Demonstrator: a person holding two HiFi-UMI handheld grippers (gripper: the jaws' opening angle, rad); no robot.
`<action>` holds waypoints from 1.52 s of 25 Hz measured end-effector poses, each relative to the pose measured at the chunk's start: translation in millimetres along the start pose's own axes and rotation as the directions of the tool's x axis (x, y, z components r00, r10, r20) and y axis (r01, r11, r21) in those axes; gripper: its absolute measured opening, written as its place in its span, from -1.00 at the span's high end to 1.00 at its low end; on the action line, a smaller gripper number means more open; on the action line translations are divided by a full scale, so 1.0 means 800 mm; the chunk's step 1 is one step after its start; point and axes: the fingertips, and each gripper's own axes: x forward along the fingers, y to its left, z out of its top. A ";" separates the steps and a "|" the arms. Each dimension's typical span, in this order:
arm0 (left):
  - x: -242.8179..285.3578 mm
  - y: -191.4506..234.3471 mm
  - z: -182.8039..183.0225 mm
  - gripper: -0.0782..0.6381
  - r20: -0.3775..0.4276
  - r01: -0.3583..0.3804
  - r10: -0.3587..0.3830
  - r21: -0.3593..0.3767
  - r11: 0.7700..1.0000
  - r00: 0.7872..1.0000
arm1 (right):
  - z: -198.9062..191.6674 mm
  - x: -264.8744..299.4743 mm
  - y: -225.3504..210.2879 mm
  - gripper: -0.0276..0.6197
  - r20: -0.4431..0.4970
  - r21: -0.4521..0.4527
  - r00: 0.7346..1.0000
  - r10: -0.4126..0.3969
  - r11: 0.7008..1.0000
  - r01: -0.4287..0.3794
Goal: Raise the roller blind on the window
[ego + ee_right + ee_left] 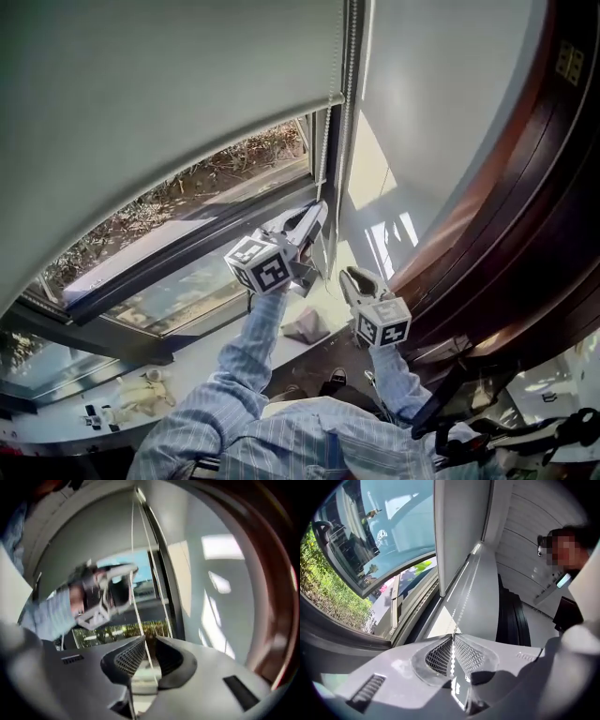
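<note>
Right gripper (348, 275) parted around vertical bead chain (140, 620), left gripper (317, 214) clamping it (higher up)

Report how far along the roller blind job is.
Done: the roller blind is partly up, baring the lower window. In hand: the left gripper is shut on the bead chain; the right gripper has its jaws slightly apart, with the chain running between them, not pinched. Left: the blind covers the upper glass, so more pulls on the chain are likely needed.
</note>
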 end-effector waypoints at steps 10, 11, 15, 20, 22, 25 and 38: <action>0.003 -0.026 -0.015 0.75 -0.006 0.042 -0.042 0.005 0.999 0.999 | 0.416 -0.030 0.072 0.58 0.423 -0.205 0.842 0.336 0.940 -0.272; 0.003 -0.026 -0.017 0.75 -0.010 0.043 -0.043 0.006 0.999 0.999 | 0.433 -0.026 0.072 0.58 0.424 -0.219 0.845 0.326 0.942 -0.254; -0.005 -0.028 -0.019 0.75 -0.018 0.039 -0.039 0.007 0.999 0.999 | 0.468 -0.013 0.078 0.72 0.411 -0.248 0.861 0.299 0.946 -0.210; -0.013 -0.028 -0.015 0.75 -0.012 0.049 -0.049 -0.006 0.999 0.999 | 0.469 -0.022 0.086 0.87 0.507 -0.282 0.824 0.252 0.952 -0.118; -0.020 -0.028 -0.020 0.75 -0.022 0.048 -0.048 -0.007 0.999 0.999 | 0.462 -0.027 0.089 0.87 0.561 -0.313 0.800 0.214 0.949 -0.035; -0.036 -0.014 -0.057 0.75 -0.082 -0.004 0.001 -0.032 0.999 0.997 | 0.425 -0.012 0.086 0.87 0.521 -0.298 0.833 0.184 0.954 -0.024; -0.242 0.113 -0.397 0.74 -0.678 -0.402 0.312 0.026 0.915 0.665 | 0.011 0.097 0.035 0.87 0.037 -0.098 0.999 -0.009 0.995 0.012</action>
